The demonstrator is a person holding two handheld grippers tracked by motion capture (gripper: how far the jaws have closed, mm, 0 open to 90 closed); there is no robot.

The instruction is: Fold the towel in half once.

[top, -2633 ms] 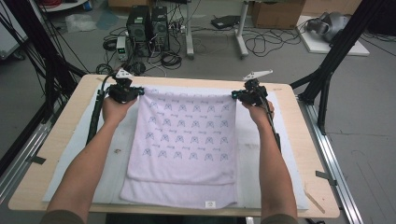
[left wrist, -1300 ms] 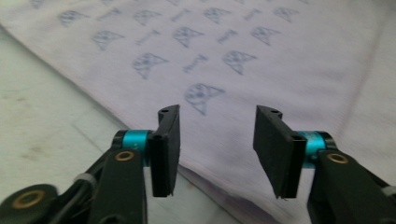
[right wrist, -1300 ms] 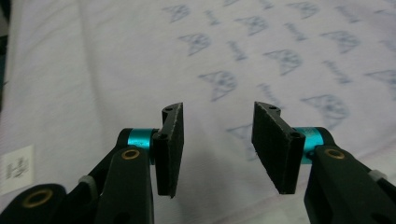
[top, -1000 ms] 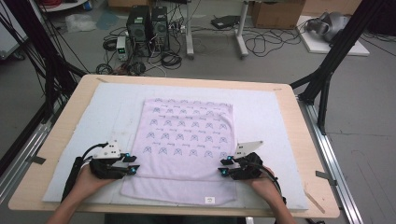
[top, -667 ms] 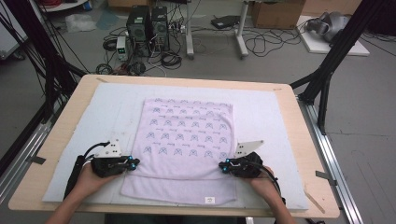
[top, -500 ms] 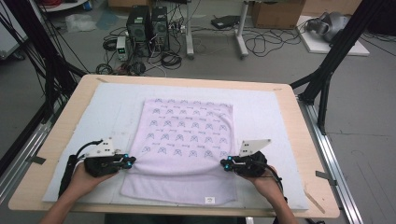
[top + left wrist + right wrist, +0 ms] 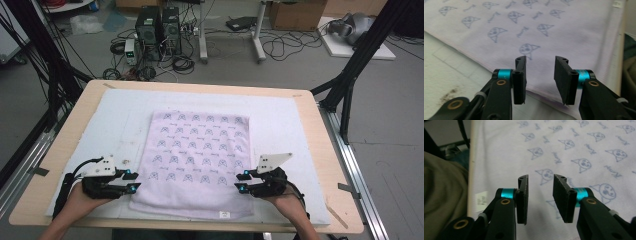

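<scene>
A lilac towel (image 7: 197,162) printed with small cat faces is lying flat on the white mat (image 7: 300,125) that is covering the table (image 7: 320,150), its long axis running from the near edge toward the far edge, with a small label at its near hem.

The left claw (image 7: 134,181) is resting at the towel's left side, close to the table's near-left corner, and is pointing inward across the cloth. Its jaws have just been opening and are standing partly spread; in the left gripper view the left claw (image 7: 540,75) is hanging over the towel's side hem with nothing between the pads.

The right claw (image 7: 241,182) is mirroring it at the towel's right side and is also pointing inward. Its jaws have likewise just been opening, and in the right gripper view the right claw (image 7: 540,195) is showing a plain gap over the printed cloth, pinching nothing.

Each side edge of the towel is lying directly under or just ahead of its own claw, so neither hand is needing to cross over. The coming move is probably turning on taking both side edges near the near hem and carrying them along the long axis.
</scene>
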